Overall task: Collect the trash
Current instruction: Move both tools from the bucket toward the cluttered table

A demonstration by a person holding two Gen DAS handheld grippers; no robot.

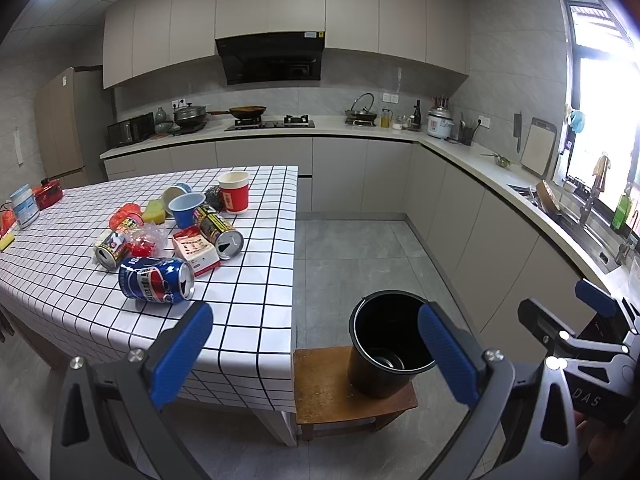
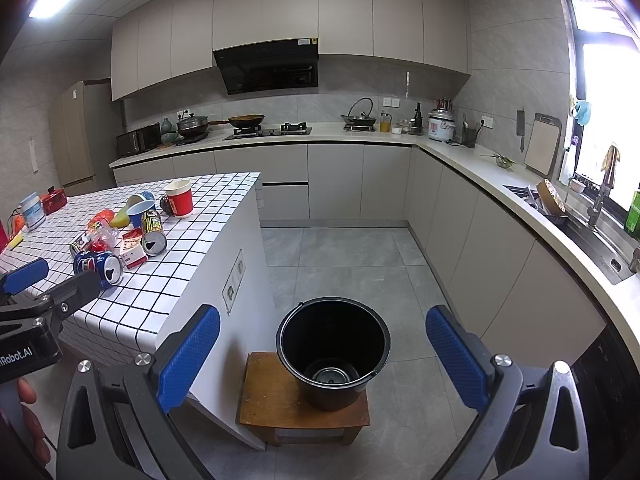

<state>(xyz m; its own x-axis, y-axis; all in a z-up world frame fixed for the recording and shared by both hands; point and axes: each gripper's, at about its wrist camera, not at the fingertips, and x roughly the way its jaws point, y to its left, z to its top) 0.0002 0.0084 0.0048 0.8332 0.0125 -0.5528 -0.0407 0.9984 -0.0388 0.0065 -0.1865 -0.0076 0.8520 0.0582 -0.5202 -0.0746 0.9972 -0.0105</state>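
Both claws, left gripper [image 1: 316, 340] and right gripper [image 2: 322, 346], stand wide apart and empty. The blue Pepsi can [image 1: 156, 280] lies just ahead-left of the left claw (likely light, thin-walled, slippery); grasp across its mid-body, then drop in the black bucket [image 2: 334, 350].

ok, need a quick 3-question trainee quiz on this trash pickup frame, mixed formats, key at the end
1. True or false: the black bucket stands on the checked tablecloth.
2. Multiple choice: the blue cola can is A) upright, B) lying on its side, C) inside the bucket.
3. Fill in: the left tool and the right tool are both ____, with nothing between the pads.

Key:
1. False. It stands on a small wooden stool beside the table.
2. B
3. open
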